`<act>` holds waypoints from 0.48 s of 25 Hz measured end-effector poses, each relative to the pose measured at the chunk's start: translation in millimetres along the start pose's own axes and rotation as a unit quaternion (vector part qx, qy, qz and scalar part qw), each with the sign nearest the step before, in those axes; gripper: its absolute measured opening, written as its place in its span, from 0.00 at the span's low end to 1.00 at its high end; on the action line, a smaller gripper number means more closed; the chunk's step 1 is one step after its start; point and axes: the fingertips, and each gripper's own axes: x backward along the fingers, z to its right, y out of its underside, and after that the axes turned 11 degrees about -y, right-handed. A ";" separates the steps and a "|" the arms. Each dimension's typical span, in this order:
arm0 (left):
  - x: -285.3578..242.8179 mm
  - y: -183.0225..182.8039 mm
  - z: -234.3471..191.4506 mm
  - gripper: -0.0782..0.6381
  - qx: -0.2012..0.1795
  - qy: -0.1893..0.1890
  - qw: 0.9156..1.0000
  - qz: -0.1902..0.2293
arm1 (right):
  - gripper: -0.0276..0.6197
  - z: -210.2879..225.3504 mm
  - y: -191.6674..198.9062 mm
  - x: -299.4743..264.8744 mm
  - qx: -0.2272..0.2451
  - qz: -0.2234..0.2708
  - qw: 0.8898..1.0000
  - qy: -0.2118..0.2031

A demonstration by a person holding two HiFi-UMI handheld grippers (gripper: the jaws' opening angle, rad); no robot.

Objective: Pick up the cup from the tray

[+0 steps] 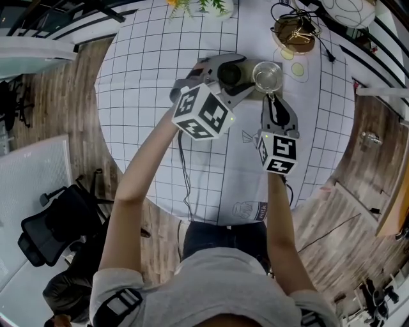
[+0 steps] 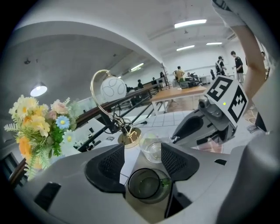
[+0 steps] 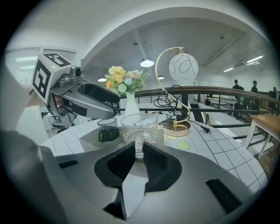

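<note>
Clear cup (image 3: 139,124): right claw (image 3: 139,154) is pinching its handle (image 3: 139,145), which may slip; spread left claw (image 2: 144,161) is straddling dark cup (image 2: 146,186).

Left claw (image 1: 229,75) hides part of tray (image 1: 251,66); flowers (image 1: 198,5) cut off.

Looks like a big open-plan office or lab. Strip lights (image 2: 190,23) overhead, long desks (image 2: 177,92) with people (image 2: 238,63) standing around, plus a black office chair (image 1: 54,220) on wood flooring (image 1: 57,102).
</note>
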 end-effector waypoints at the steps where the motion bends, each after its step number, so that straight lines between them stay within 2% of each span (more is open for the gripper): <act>1: -2.0 2.7 4.1 0.50 -0.014 0.007 1.000 -0.007 | 0.12 0.9 0.1 0.4 0.009 0.000 1.000 -0.009; 6: -15.3 9.4 16.4 0.55 -0.067 0.021 0.997 -0.037 | 0.12 3.8 0.4 2.0 0.043 -0.001 0.998 -0.049; 12: -27.5 8.9 27.3 0.56 -0.053 0.060 0.995 -0.058 | 0.12 5.9 0.8 3.8 0.057 0.001 0.995 -0.078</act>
